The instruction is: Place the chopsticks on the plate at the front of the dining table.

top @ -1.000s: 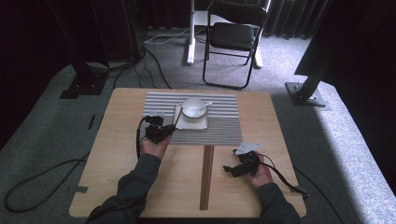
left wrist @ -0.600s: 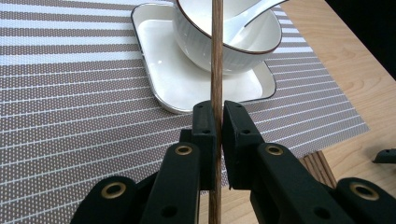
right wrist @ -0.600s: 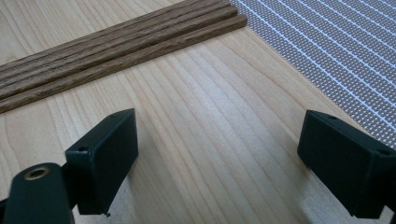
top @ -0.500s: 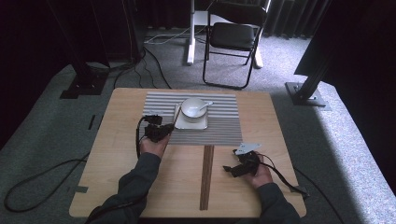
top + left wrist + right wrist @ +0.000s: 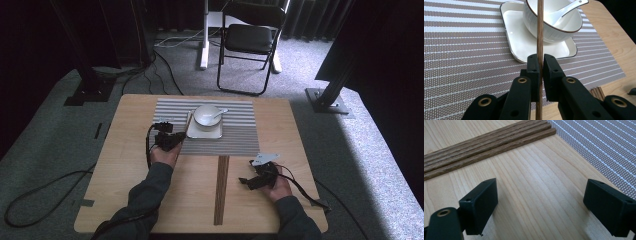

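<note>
Your left tongs (image 5: 540, 63) are clenched on one wooden chopstick (image 5: 539, 30), held upright just before the white bowl (image 5: 554, 23) on its plate (image 5: 515, 42), probably to lay it beside them; your right tongs (image 5: 540, 202) stay released over the bench (image 5: 524, 195), near the remaining chopsticks (image 5: 486, 145)

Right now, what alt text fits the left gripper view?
The left gripper is shut on one wooden chopstick above a striped placemat. Behind it, a white bowl holding a spoon sits on a square plate.
</note>
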The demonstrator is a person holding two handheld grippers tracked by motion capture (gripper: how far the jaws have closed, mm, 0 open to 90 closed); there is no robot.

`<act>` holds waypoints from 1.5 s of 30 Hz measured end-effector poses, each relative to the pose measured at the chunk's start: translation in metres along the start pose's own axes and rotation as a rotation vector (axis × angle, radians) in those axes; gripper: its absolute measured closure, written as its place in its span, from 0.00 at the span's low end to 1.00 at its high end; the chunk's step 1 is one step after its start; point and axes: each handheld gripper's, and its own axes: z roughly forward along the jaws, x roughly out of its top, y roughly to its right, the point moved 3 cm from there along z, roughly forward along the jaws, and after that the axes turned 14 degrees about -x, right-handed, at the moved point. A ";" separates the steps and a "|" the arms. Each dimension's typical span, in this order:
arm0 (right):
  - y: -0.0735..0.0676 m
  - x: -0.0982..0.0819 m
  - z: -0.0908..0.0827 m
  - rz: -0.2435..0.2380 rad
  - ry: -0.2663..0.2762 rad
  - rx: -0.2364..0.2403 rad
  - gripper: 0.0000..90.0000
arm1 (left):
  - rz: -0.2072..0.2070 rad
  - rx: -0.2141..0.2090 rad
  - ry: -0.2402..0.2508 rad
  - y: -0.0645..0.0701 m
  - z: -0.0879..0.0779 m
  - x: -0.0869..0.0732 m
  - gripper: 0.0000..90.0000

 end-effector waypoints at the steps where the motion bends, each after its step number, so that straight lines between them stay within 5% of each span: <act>1: 0.000 0.000 0.000 0.000 0.000 0.000 0.13 | -0.001 -0.001 0.000 0.000 0.000 0.000 0.94; 45: 0.000 0.000 0.000 0.001 0.000 0.000 0.13 | -0.104 0.006 0.013 -0.013 0.013 0.012 0.94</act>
